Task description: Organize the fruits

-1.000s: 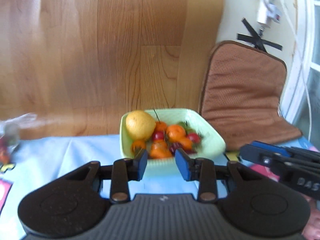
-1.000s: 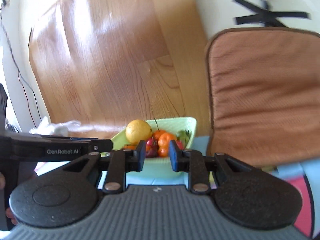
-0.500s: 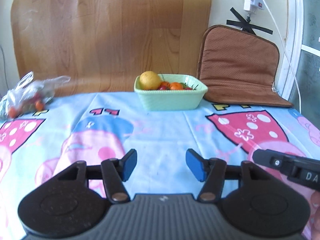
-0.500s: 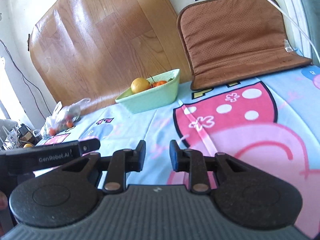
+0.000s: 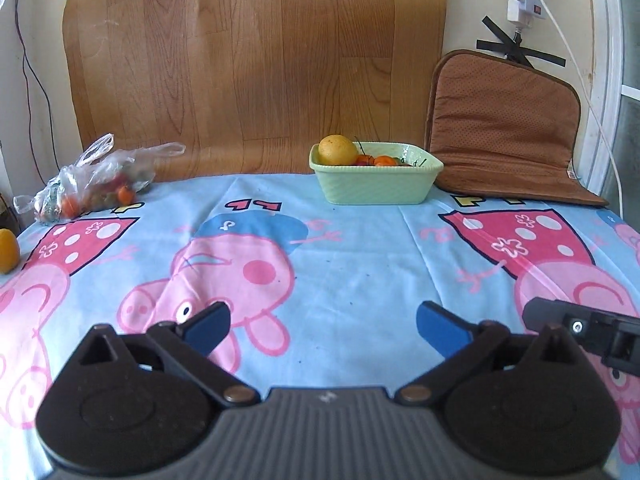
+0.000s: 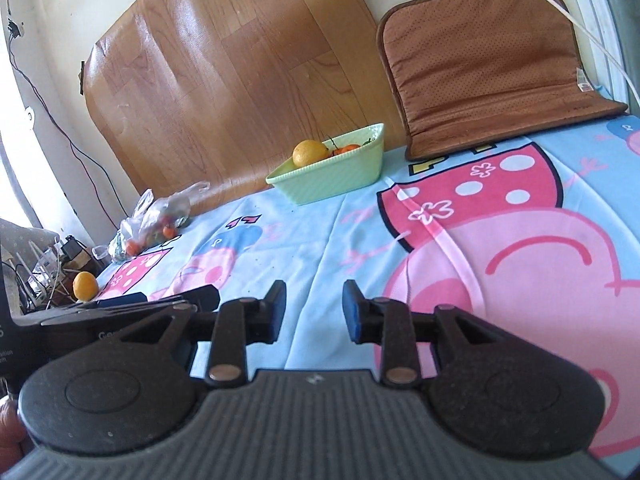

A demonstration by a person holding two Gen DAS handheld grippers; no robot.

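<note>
A pale green bowl [image 5: 376,188] stands at the table's far edge, holding a large orange [image 5: 337,149] and several small orange and red fruits; it also shows in the right wrist view [image 6: 332,174]. A clear plastic bag of small fruits [image 5: 94,184] lies far left, also in the right wrist view [image 6: 154,224]. A loose orange [image 5: 8,250] sits at the left edge, also in the right wrist view [image 6: 85,286]. My left gripper [image 5: 322,326] is wide open and empty over the near tablecloth. My right gripper [image 6: 314,312] is open and empty, near the front.
A cartoon pig tablecloth [image 5: 320,264] covers the table. A brown seat cushion [image 5: 504,132] leans on the wall at the back right. A wood-pattern sheet [image 5: 256,64] stands behind the bowl. Cables and clutter [image 6: 40,272] lie off the left edge.
Both grippers have pulled back from the bowl toward the near side of the table. The left jaws have opened wide; the right jaws have opened somewhat.
</note>
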